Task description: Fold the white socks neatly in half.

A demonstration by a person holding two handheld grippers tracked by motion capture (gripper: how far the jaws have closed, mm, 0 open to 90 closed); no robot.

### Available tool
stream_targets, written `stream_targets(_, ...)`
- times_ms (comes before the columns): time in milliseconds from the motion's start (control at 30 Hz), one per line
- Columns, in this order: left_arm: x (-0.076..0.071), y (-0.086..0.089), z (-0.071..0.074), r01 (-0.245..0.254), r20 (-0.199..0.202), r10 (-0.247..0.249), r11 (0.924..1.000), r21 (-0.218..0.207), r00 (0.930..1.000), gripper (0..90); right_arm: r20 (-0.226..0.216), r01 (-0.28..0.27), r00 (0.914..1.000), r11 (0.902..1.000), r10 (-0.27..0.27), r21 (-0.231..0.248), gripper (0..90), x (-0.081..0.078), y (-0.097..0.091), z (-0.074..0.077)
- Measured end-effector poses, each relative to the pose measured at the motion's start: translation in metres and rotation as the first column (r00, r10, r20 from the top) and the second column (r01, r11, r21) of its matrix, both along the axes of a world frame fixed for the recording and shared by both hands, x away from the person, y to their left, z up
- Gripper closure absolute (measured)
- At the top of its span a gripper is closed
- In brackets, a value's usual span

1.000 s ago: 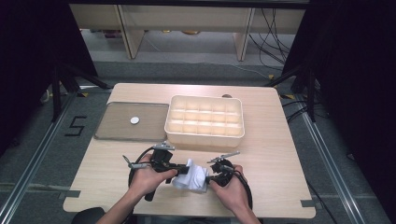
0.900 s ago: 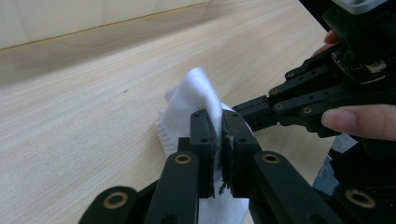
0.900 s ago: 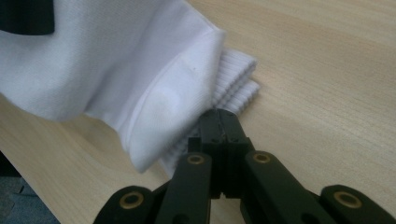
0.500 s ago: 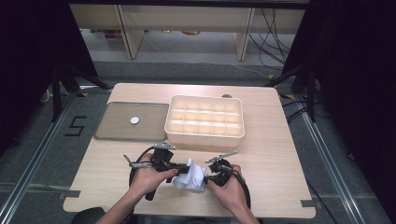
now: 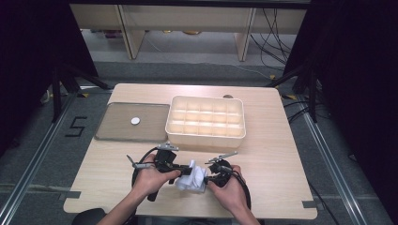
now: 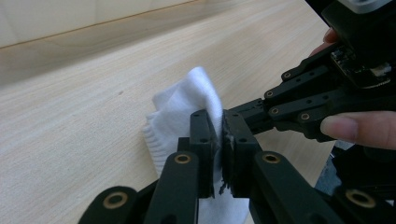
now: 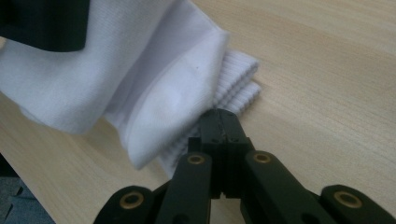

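Pinching the white sock (image 5: 191,177) are both the left claw (image 6: 222,135) and right claw (image 7: 220,123).

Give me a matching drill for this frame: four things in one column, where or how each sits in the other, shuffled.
Things:
1. white sock
2. cream divided tray
3. flat grey lid
4. small white disc

Places or states:
A. lying on the grey lid
B. pinched between both hand-held grippers, near table edge
C. middle of table, compartments look empty
D. flat on table, left of the tray

Pairs: 1-B, 2-C, 3-D, 4-A
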State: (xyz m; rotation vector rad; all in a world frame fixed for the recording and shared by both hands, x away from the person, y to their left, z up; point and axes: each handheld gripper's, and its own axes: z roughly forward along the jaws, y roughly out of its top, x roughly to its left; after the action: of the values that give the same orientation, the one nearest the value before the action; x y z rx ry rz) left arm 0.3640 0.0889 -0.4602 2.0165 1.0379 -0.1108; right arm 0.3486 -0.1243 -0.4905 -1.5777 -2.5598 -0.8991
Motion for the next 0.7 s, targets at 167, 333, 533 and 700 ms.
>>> stream_targets(167, 0.0002, -0.0019, -0.0007, 0.000, -0.001, 0.000, 1.0000, 0.001, 1.0000, 83.5, 0.010, 0.000, 0.9999, 1.0000, 0.000, -0.003, 90.0, 0.0004, 0.0015, -0.0011)
stream_targets(333, 0.0003, -0.0028, -0.0008, 0.010, -0.008, -0.009, 0.9999, 0.003, 0.9999, 83.4, 0.006, 0.001, 1.0000, 1.0000, -0.001, -0.005, 90.0, 0.0003, 0.0031, -0.0010)
stream_targets(533, 0.0005, -0.0039, -0.0019, 0.006, -0.006, -0.006, 1.0000, 0.002, 1.0000, 83.4, 0.023, -0.014, 0.9996, 0.9999, 0.014, -0.004, 90.0, 0.0008, 0.0044, -0.0021)
stream_targets(700, -0.0001, -0.0057, -0.0020, 0.000, -0.005, 0.000, 1.0000, 0.005, 1.0000, 83.4, 0.023, -0.009, 0.9997, 1.0000, 0.009, -0.003, 90.0, 0.0002, 0.0046, -0.0021)
